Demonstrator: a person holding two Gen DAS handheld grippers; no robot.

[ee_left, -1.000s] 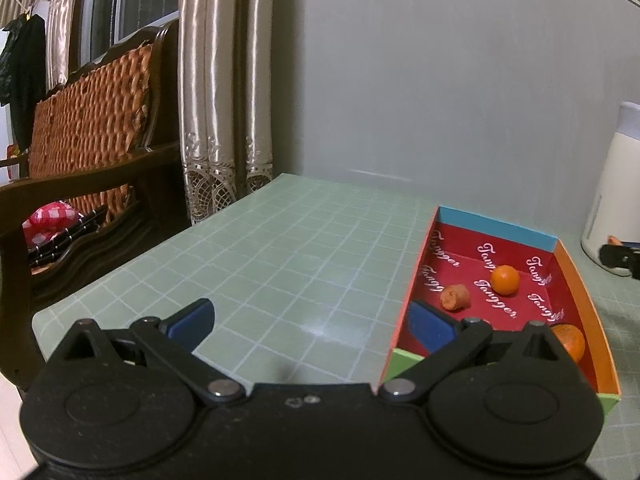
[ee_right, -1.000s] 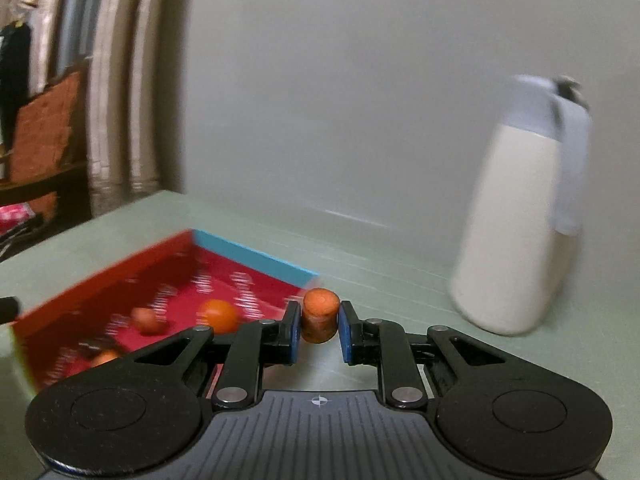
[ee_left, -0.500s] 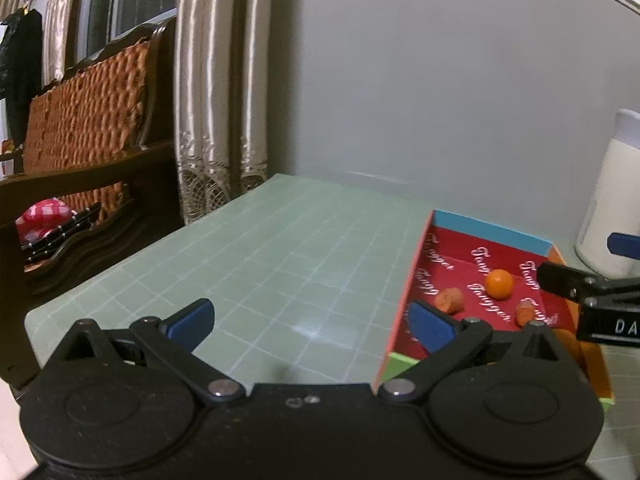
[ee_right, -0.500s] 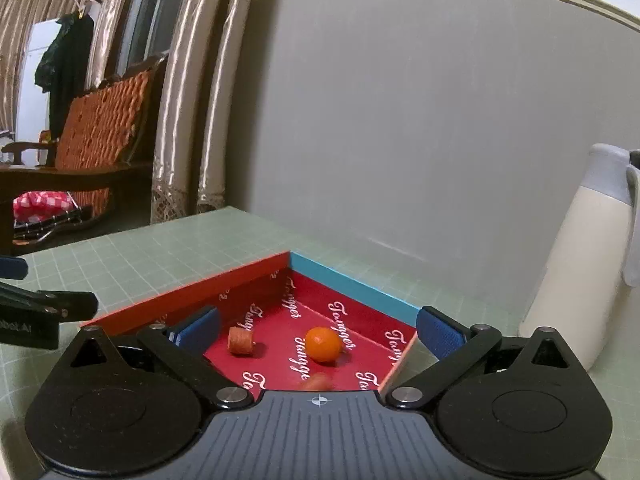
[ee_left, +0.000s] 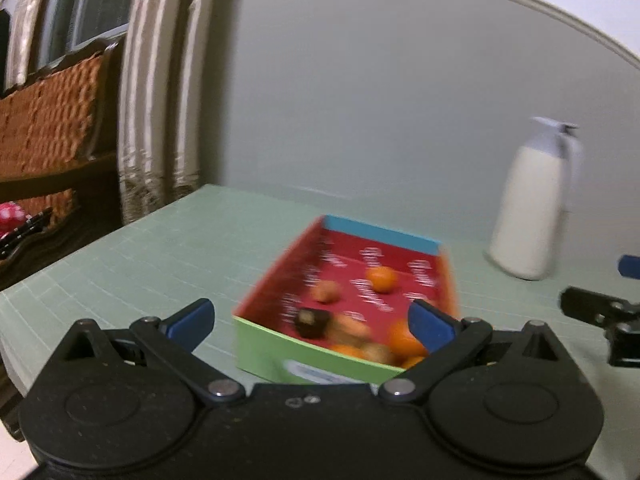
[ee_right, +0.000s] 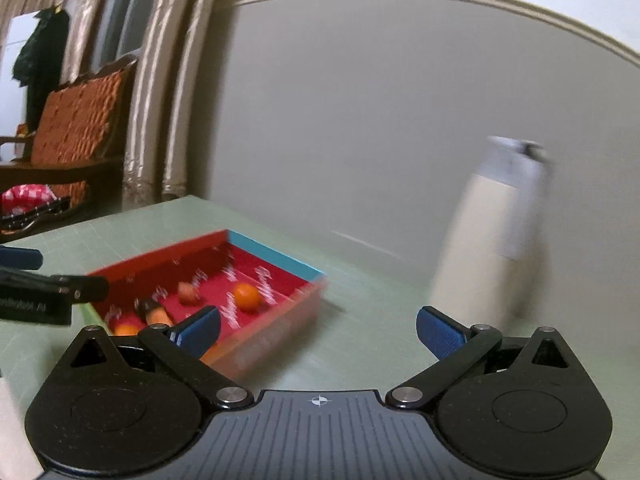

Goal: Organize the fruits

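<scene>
Both my grippers, left gripper (ee_left: 312, 318) and right gripper (ee_right: 318, 326), gaped wide, empty; the fruit box (ee_left: 280, 344) lay at twelve o'clock of the left, nearer it, long axis running away.

Right tongs (ee_right: 318, 326) were clamped on an orange chunk a second ago; now spread wide and empty, pulled back off the box (ee_right: 276, 252) toward the white jug (ee_right: 492, 240). Left tongs (ee_left: 312, 316), spread as before, have swung right: box (ee_left: 280, 350) now sits centred between the pads instead of off to the right edge. Dark piece (ee_left: 310, 322) and more orange pieces now show at the box's near end; both views motion-blurred.
</scene>
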